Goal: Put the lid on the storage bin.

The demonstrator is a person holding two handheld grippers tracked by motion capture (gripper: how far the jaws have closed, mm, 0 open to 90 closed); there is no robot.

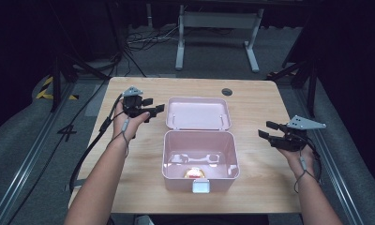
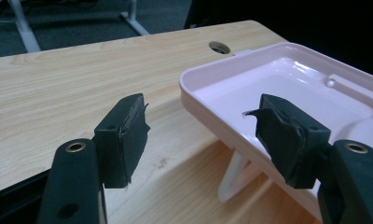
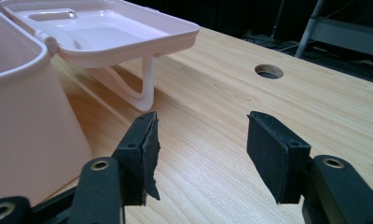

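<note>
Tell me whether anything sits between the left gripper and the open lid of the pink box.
Nothing visible does. The left gripper hovers open just left of the lid, with only bare table between them. In the left gripper view, the lid's rim lies right ahead of the jaws.

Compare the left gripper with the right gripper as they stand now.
The left gripper hovers beside the pink box's open lid, near its left edge; the right gripper hangs off to the right of the box's tub, farther from it. The left sits farther up the table. Both point inward, open and empty.
</note>
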